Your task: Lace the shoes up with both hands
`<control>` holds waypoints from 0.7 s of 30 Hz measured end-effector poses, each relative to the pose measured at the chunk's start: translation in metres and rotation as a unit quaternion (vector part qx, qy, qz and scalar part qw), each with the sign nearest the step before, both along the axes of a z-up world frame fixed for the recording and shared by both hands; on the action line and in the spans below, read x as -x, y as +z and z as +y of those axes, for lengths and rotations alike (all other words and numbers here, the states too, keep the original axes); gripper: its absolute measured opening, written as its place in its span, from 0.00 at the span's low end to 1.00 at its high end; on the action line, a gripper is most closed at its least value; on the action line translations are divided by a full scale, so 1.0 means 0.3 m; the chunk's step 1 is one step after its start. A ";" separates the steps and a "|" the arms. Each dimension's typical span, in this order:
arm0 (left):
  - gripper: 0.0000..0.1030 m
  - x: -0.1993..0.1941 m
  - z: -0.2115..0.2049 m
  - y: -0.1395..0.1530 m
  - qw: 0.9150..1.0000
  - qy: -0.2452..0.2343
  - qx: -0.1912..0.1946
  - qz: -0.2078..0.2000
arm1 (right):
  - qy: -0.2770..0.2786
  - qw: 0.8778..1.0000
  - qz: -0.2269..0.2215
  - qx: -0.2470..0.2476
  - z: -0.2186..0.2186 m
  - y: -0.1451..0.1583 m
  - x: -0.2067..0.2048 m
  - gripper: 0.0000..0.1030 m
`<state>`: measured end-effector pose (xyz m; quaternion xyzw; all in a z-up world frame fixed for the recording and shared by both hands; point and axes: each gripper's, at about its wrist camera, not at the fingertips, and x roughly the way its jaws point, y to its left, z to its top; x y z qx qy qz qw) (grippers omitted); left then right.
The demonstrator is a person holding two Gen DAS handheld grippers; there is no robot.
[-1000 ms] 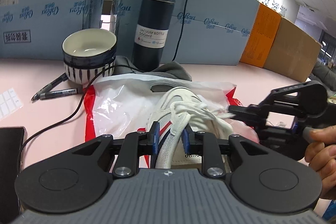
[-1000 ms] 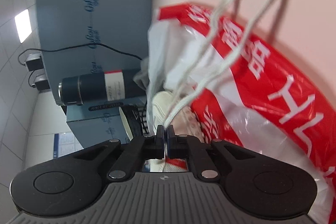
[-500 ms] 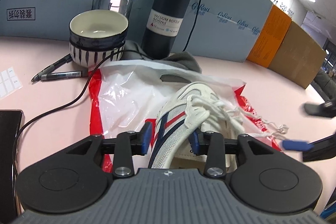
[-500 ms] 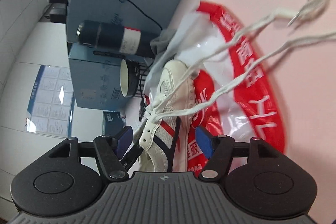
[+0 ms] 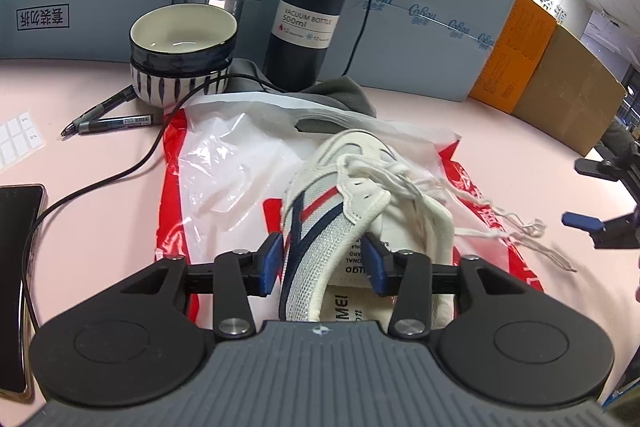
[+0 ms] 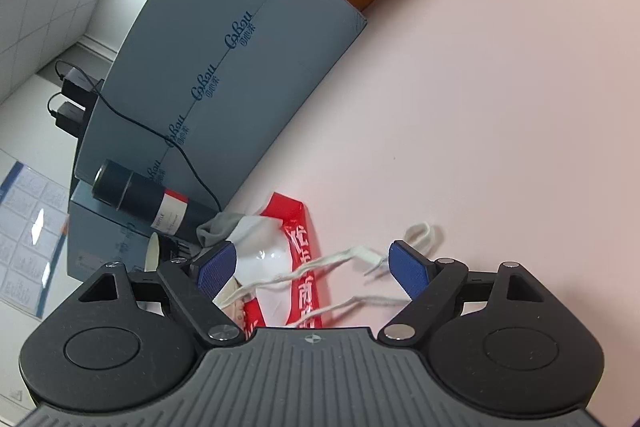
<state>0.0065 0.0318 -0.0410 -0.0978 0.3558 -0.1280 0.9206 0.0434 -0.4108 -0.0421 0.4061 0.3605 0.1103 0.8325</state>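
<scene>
Two stacked bowls empty, left hand-held gripper apart astride shoe, right hand-held gripper apart.

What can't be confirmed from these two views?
- Left wrist: the shoe heel, hidden behind the left claw body.
- Left wrist: the right claw, cut off by the frame edge.
- Right wrist: the shoe, nearly all hidden by the claw; only the laces show.

The shoe's heel is hidden behind the left gripper's body. The phone is cut off by the left edge. In the right wrist view, the bowl shows only a sliver. The labels' writing is too small to read.
</scene>
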 end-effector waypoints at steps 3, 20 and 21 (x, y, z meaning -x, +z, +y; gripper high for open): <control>0.45 0.005 -0.010 0.001 1.000 0.000 -0.002 -0.001 | 0.031 0.998 -0.010 0.060 0.006 0.010 -0.020 0.80; 0.55 -0.006 -0.026 -0.008 1.000 0.013 -0.018 0.004 | 0.241 0.865 -0.128 0.422 0.163 -0.042 0.005 0.43; 0.55 -0.009 -0.026 -0.009 1.000 0.013 -0.018 0.004 | 0.247 0.865 -0.130 0.418 0.165 -0.045 0.003 0.43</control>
